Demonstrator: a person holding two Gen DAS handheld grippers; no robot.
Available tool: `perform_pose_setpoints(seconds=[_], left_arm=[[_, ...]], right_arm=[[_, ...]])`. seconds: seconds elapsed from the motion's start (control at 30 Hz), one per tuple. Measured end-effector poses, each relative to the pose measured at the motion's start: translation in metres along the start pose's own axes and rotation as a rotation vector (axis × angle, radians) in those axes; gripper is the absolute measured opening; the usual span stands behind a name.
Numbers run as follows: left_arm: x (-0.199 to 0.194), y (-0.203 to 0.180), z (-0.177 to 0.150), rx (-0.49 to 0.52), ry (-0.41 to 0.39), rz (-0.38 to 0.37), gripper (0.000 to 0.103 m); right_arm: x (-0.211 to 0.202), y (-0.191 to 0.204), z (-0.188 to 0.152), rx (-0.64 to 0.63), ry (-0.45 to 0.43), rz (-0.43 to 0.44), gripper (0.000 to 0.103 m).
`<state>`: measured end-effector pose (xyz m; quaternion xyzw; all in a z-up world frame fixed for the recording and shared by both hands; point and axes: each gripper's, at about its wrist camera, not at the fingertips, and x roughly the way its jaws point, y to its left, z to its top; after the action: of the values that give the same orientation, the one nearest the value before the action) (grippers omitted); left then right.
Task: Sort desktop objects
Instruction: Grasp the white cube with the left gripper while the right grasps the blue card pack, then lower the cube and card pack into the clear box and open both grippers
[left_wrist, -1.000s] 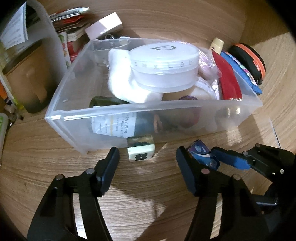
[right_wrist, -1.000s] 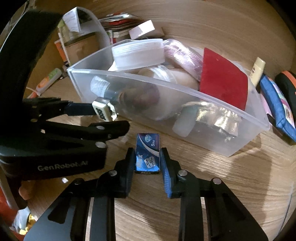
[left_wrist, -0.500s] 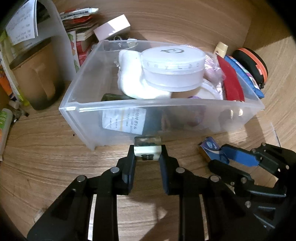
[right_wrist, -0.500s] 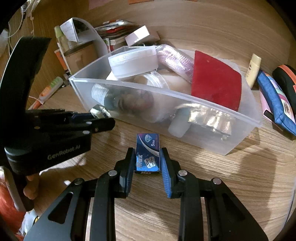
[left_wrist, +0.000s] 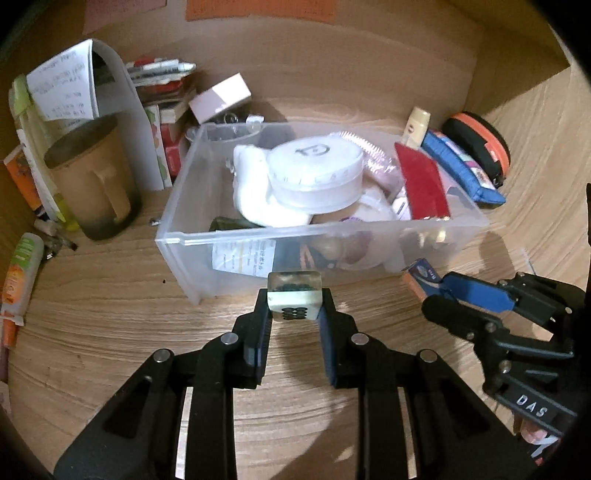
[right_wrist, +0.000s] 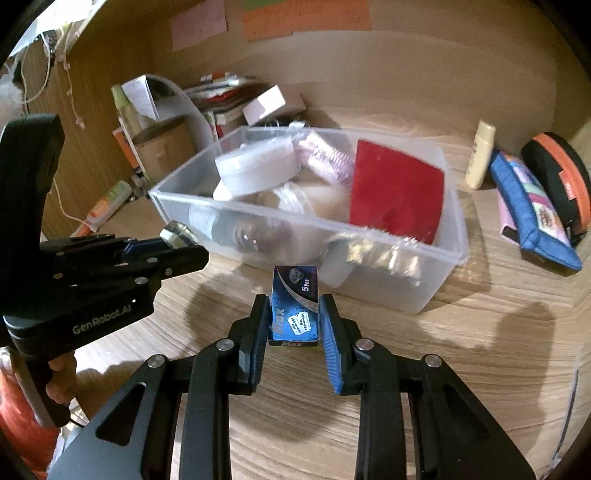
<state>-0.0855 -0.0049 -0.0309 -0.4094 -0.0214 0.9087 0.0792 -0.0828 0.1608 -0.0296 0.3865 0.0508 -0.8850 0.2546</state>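
My left gripper (left_wrist: 294, 306) is shut on a mahjong tile (left_wrist: 294, 301), white-faced with dark dots, held above the wooden desk just in front of the clear plastic bin (left_wrist: 258, 236). My right gripper (right_wrist: 294, 314) is shut on a small blue blade box (right_wrist: 294, 306), lifted in front of the same bin (right_wrist: 388, 284). The bin holds a round white container (left_wrist: 314, 173), a red card (left_wrist: 421, 181), a bottle and other items. The right gripper shows at the right of the left wrist view (left_wrist: 436, 291), the left gripper at the left of the right wrist view (right_wrist: 184, 240).
A brown mug (left_wrist: 92, 192), books and a pink box (left_wrist: 221, 98) stand left of and behind the bin. A blue pouch (left_wrist: 461, 166), an orange-black case (left_wrist: 480, 144) and a cream tube (left_wrist: 417, 125) lie to its right. A tube (left_wrist: 18, 273) lies far left.
My left gripper closed on the mahjong tile and lifted it. My right gripper, holding the blue box throughout, rose with it. Both views pulled back from the bin.
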Motion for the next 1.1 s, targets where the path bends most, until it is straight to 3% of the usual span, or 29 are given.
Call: perform_pose_setpoints(seconds=[0.5,1.1], left_arm=[[-0.041,0.016,0.020,-0.027,-0.118,0.005,0.024],[-0.006,0.030,0.046,-0.026,-0.095,0.006,0.024]], right_arm=[[-0.034,-0.015,0.029,0.054,-0.122,-0.044,0.025],[0.011,-0.023,0.051,0.063,-0.081,-0.040,0.025]])
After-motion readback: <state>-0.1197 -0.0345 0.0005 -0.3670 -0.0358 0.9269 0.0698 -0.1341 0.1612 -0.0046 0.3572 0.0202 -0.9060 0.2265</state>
